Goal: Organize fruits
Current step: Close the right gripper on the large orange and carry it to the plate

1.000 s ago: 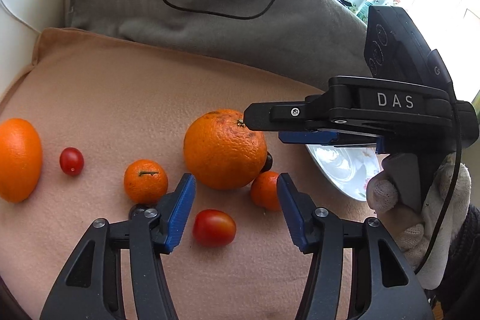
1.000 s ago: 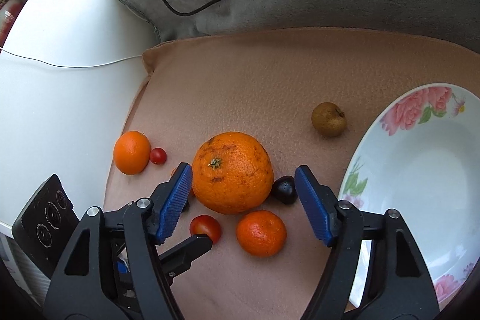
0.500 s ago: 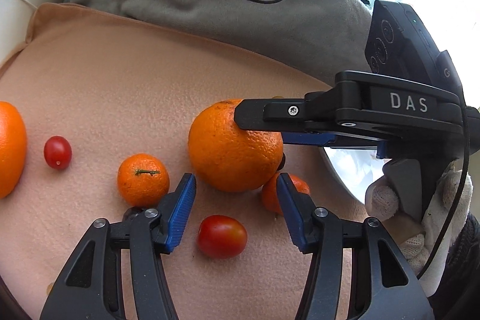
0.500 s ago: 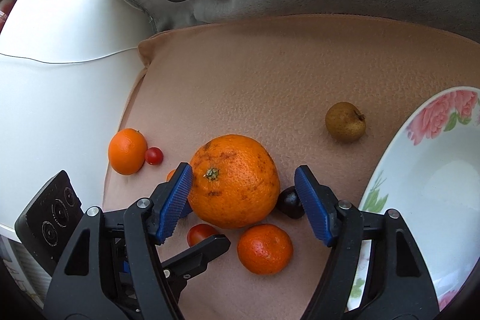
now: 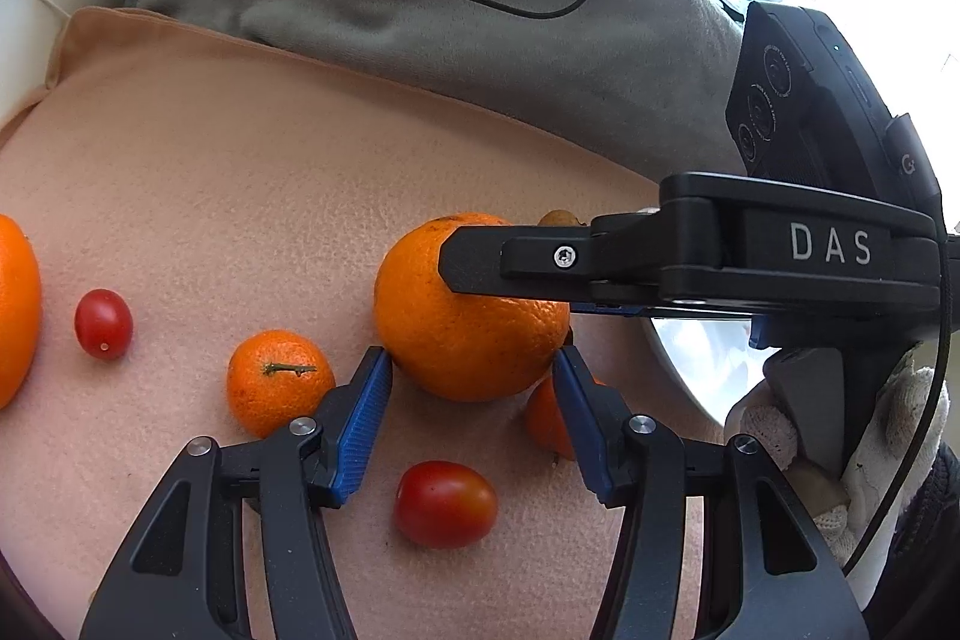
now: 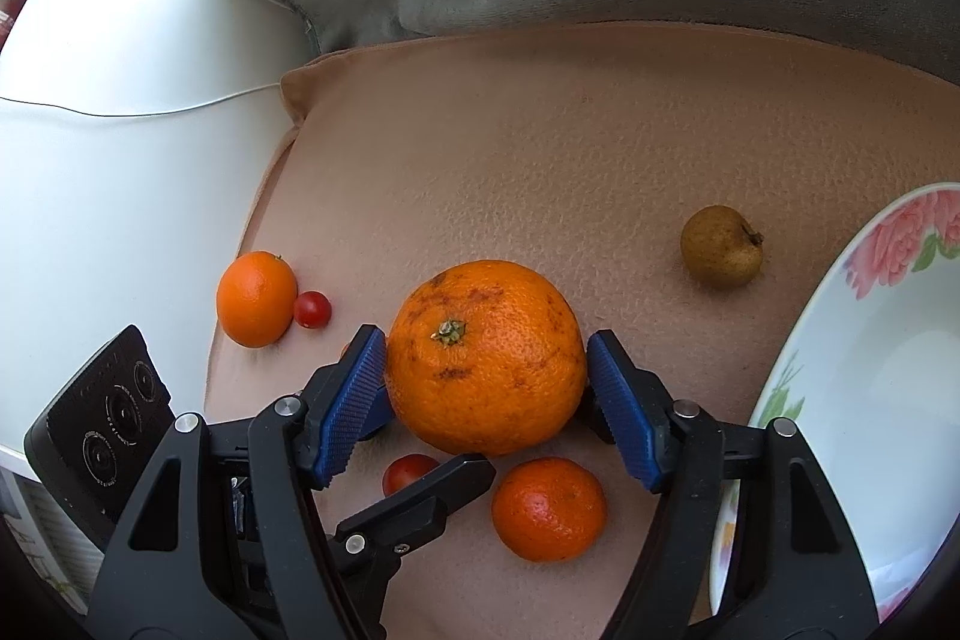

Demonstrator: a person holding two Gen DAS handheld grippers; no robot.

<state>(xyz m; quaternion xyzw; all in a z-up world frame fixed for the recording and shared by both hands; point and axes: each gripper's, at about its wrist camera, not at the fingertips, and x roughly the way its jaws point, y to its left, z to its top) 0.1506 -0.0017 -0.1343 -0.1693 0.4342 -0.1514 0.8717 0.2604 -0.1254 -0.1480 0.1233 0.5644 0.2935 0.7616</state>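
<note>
A large orange (image 6: pixel 485 357) with brown-flecked skin sits stem-up amid smaller fruit: a mandarin (image 6: pixel 548 508) just in front, a cherry tomato (image 6: pixel 408 471) beside that, and a brownish pear-like fruit (image 6: pixel 720 247) well apart near the floral plate (image 6: pixel 852 400).

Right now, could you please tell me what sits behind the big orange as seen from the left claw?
Behind the big orange only the top of a brownish fruit peeks out; the right claw covers the rest. The right view shows it whole, lying apart.

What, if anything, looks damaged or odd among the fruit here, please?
The large orange between the right gripper pads has brown blemishes on its skin. Otherwise nothing stands out.
</note>
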